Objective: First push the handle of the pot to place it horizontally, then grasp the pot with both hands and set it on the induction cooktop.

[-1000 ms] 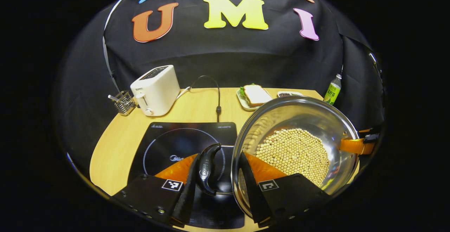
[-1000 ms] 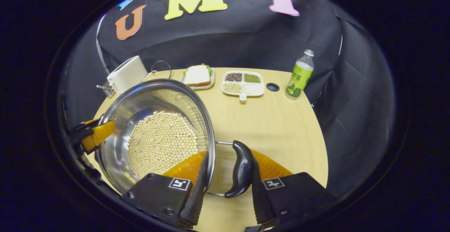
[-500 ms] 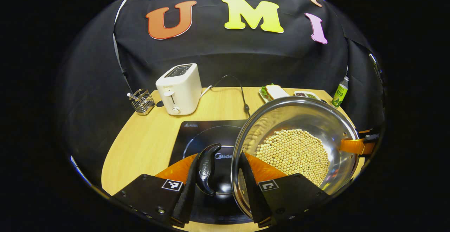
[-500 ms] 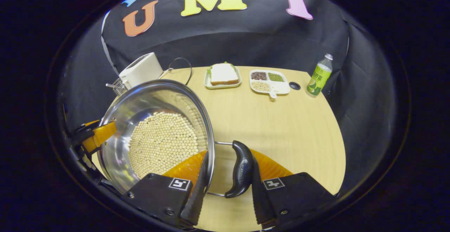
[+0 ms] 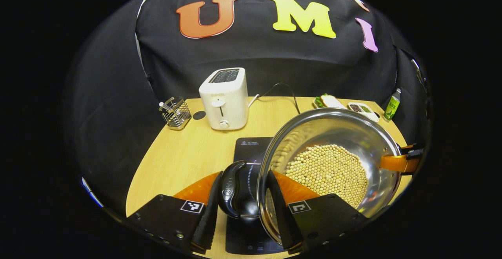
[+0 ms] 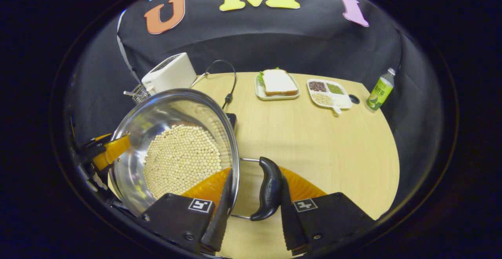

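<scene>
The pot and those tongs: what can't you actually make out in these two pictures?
- Left gripper view: the pot hides most of the induction cooktop, so whether its base touches is unclear.
- Right gripper view: the bottle label is too small.
- Right gripper view: the toaster front and wire rack sit partly behind the pot's rim.

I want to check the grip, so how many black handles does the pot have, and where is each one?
2. One black handle sits on the pot's left side, between the left gripper's fingers. The other handle is on the right side, between the right gripper's fingers.
</scene>
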A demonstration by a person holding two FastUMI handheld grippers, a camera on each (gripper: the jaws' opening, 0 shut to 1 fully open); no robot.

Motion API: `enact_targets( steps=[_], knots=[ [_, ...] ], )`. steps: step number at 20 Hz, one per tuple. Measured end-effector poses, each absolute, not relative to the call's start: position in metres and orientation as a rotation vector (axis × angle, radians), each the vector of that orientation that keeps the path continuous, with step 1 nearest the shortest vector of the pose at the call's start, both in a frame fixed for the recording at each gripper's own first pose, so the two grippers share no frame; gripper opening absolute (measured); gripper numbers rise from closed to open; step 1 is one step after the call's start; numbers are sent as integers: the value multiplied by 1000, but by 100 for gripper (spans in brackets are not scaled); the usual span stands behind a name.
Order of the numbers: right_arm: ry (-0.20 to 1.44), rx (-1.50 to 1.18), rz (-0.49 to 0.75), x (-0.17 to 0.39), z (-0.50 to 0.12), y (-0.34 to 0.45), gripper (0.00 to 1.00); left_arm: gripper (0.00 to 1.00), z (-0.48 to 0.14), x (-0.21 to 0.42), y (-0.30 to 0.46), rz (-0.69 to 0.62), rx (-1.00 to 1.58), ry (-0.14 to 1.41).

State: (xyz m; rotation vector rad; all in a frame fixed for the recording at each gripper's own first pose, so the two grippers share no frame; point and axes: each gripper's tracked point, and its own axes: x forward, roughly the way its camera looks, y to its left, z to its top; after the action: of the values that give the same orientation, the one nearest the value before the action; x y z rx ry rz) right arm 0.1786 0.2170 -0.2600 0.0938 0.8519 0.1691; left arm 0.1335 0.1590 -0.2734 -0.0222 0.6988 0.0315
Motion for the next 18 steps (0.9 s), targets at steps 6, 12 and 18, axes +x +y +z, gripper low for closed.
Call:
enact_targets(
  steps=[6,12,18],
  knots=[
    [878,95,169,196,-271,247,58,63,-290,147,183,42,-19,719],
    [906,100,167,202,-285,255,59,63,-303,152,186,44,-14,747],
    [891,108,165,202,-287,255,60,63,-309,151,184,31,5,736]
  ],
)
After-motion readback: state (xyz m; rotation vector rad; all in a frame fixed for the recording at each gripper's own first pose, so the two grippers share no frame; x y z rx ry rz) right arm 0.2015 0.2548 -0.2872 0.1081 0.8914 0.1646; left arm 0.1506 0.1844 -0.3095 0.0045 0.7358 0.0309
